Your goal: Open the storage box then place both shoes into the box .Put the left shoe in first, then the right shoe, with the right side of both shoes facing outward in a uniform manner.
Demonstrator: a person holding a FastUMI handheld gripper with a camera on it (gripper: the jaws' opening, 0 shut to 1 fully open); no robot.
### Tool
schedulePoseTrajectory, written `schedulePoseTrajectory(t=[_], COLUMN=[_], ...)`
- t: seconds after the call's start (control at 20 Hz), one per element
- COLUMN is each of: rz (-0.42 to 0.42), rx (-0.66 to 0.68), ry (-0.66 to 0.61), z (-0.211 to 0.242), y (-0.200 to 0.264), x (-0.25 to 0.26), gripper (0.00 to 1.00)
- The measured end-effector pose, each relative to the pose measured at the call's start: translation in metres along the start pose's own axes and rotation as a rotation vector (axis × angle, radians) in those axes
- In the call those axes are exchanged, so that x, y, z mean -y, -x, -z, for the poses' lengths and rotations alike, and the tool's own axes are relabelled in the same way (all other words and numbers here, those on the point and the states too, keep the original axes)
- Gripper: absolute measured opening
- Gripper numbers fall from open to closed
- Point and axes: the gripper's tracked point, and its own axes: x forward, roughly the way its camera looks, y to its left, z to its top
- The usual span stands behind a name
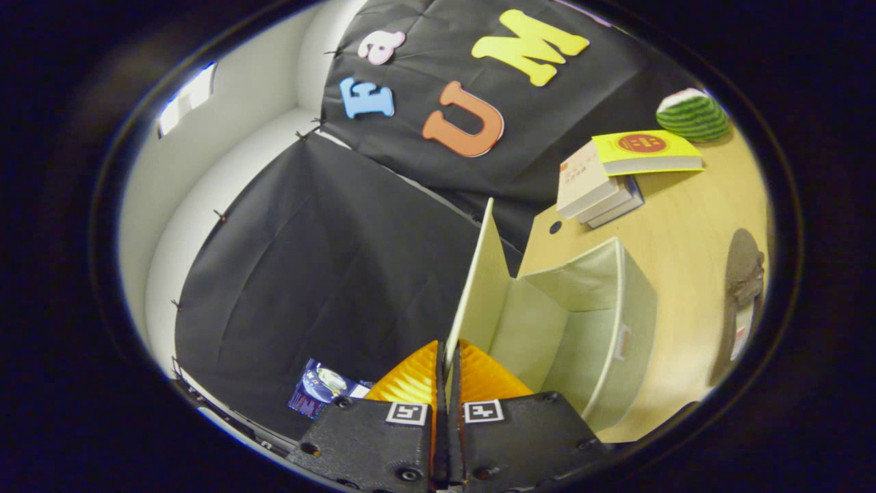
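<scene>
Gripper [448, 366] in the foreground, its 2 fingers pressed close together and pinching the thin edge of the storage box lid [479, 287] between them. Lid: a pale flat panel seen nearly edge-on, standing up from between the fingertips, with its long axis running away from the camera toward the booth's black cloth wall [328, 274]. Storage box [633, 322]: a pale fabric box resting on the wooden table [691, 233], just beyond and to the right of the fingers, its opening turned toward the camera and its interior walls visible; a small label tab sits on its right outer wall. The raised lid joins the box along the box's left side. Farther back on the table: a stack of books [599, 188], the topmost yellow book [647, 152] lying askew across the others. Beyond the books, a green striped ball-shaped object [692, 115] near the table's far end. At the table's right edge, a dark object [744, 274], too distorted to identify. Low and left of the fingers, beside the cloth wall, a small blue printed card [320, 387]
</scene>
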Motion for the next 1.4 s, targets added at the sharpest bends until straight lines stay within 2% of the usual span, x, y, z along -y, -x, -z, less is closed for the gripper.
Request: schedulePoseTrajectory(t=[0.2,0.3,0.35,0.5,0.7,0.85,1.05,1.3,1.4], rz=[-0.011,0.010,0.016,0.019,0.068,0.094,0.198,0.344,0.407], rx=[-0.040,-0.034,-0.035,-0.037,0.027,0.065,0.144,0.267,0.300], ry=[0.127,0.230,0.276,0.358,0.471,0.509,0.589,0.660,0.683], z=[0.010,0.014,0.015,0.022,0.011,0.006,-0.016,-0.052,-0.063], y=[-0.038,-0.056,-0.065,-0.085,-0.084,-0.077,-0.054,-0.001,0.022], x=[-0.042,-0.050,-0.055,-0.070,-0.078,-0.079,-0.066,-0.049,-0.039], gripper=[0.06,0.10,0.17,0.24,0.77,0.94,0.94,0.94,0.99])
